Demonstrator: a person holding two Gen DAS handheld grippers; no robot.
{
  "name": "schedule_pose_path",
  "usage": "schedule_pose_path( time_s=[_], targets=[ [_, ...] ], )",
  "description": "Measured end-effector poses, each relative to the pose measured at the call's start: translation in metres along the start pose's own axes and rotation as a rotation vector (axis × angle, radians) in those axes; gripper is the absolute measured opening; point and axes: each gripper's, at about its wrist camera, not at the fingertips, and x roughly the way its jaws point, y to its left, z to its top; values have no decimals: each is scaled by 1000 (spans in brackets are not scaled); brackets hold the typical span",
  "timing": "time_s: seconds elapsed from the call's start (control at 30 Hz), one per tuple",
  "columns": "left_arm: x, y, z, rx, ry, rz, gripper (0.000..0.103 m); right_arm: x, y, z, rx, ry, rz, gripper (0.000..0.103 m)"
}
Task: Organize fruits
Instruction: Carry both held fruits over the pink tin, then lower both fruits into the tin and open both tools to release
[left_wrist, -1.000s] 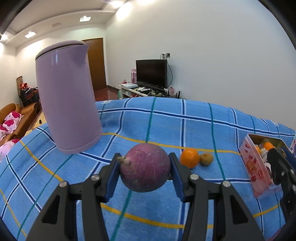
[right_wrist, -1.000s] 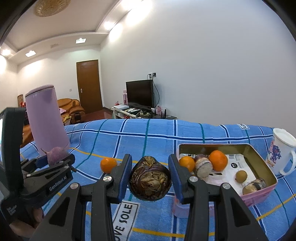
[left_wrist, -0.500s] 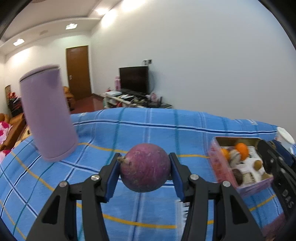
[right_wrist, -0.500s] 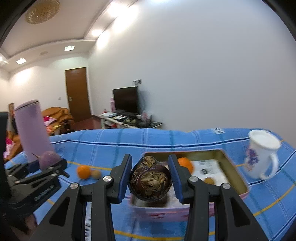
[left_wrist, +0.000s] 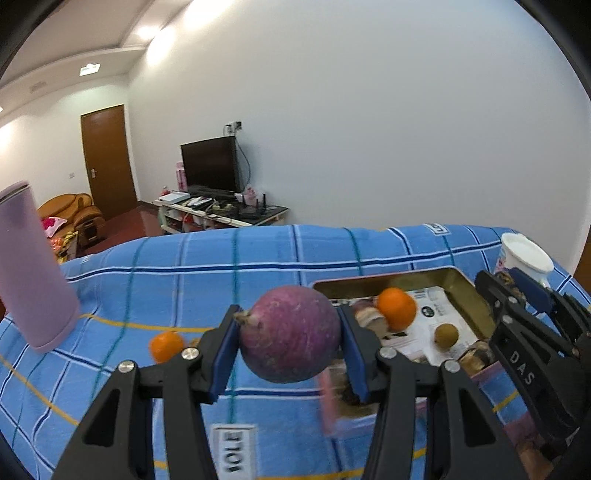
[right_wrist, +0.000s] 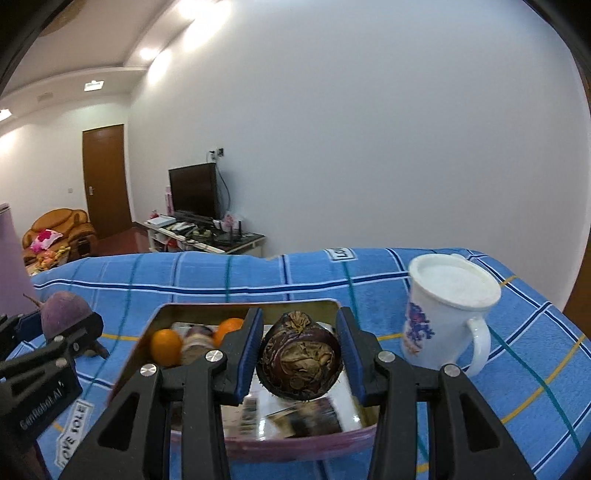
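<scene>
My left gripper (left_wrist: 290, 341) is shut on a round purple fruit (left_wrist: 291, 332) and holds it in the air at the left edge of the pink tin (left_wrist: 476, 295). The tin holds an orange (left_wrist: 397, 308), a small brown fruit (left_wrist: 446, 334) and other pieces. My right gripper (right_wrist: 300, 356) is shut on a dark wrinkled fruit (right_wrist: 300, 360) above the tin (right_wrist: 155, 321), where two oranges (right_wrist: 166, 345) lie at its left. The left gripper (right_wrist: 55, 347) with its purple fruit (right_wrist: 64, 312) shows at the left there. One orange (left_wrist: 166, 345) lies loose on the cloth.
A tall lilac kettle (left_wrist: 31, 266) stands at the left on the blue checked cloth (left_wrist: 184, 266). A white mug (right_wrist: 448, 314) with a lid stands right of the tin. Beyond the table are a TV stand, a door and an orange sofa.
Both grippers have swung to the right with their fruits held. The tin has come under the right gripper and up to the left one; the kettle has slid off to the left.
</scene>
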Motion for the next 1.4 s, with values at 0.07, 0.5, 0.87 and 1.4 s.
schedule_pose_path(
  time_s=[0.07, 0.5, 0.87, 1.4],
  targets=[
    [7, -10, 0, 11, 9, -10, 53, 6, -6, 1, 10, 18, -9, 43],
    [43, -44, -7, 55, 93, -31, 53, 49, -10, 1, -1, 167, 31, 43],
    [51, -43, -5, 43, 130, -23, 59, 65, -17, -2, 40, 227, 79, 44],
    [6, -56, -7, 147, -102, 64, 103, 30, -14, 8, 41, 65, 183, 70]
  ],
)
